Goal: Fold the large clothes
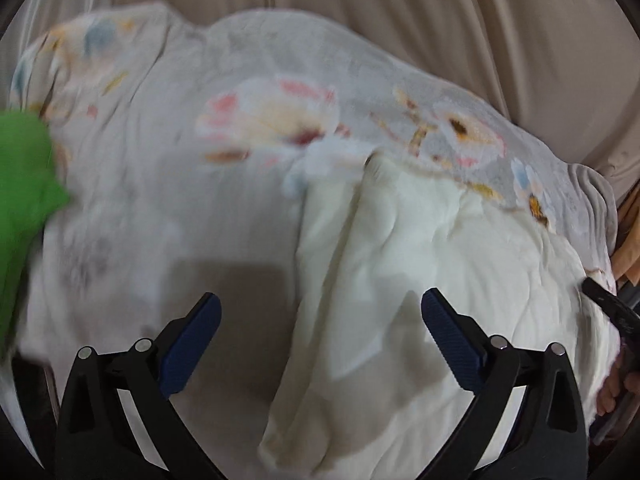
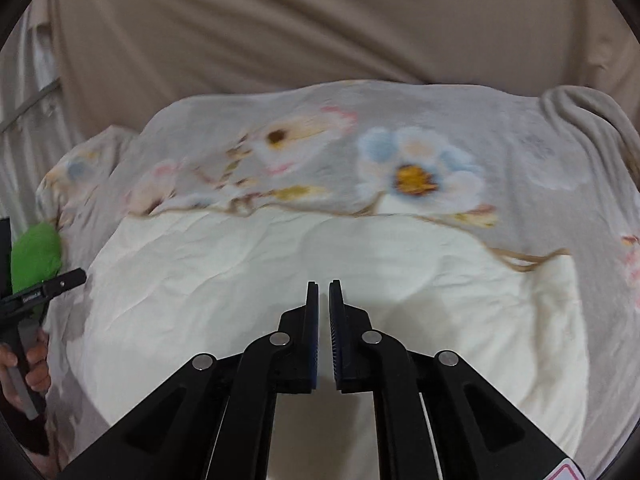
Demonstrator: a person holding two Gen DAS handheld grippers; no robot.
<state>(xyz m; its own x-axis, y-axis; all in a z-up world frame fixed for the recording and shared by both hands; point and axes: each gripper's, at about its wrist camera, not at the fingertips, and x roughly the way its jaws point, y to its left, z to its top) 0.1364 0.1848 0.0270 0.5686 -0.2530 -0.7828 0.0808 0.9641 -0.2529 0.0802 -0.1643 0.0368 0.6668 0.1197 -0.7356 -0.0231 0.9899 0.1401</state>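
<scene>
Floral sheet (image 2: 500,152) spread over bed, beige curtain (image 2: 320,32) behind it. Cream garment (image 2: 320,264) lying mostly flat on sheet, near edge toward the camera, far edge just below the blue flower print in right wrist view. Judged light, soft, limp, thin cotton-like; will sag and drape when lifted, no stiffness, not fragile, wrinkles already all over. Best taken at corners or along a hem, both sides at once, not mid-panel. Long axis appears to run left-right across sheet in right view; which end is neck or hem cannot be told. Raised fold ridge (image 1: 372,208) running from sheet's flower print toward camera in left view, a flap lapped over there. Green cloth (image 1: 24,184) at sheet's left edge, apart from garment. Left gripper (image 1: 320,344) spread wide, nothing between pads, hovering above garment. Right gripper (image 2: 324,320) pressed nearly together, thin gap, no cloth pinched, above garment's near middle.
</scene>
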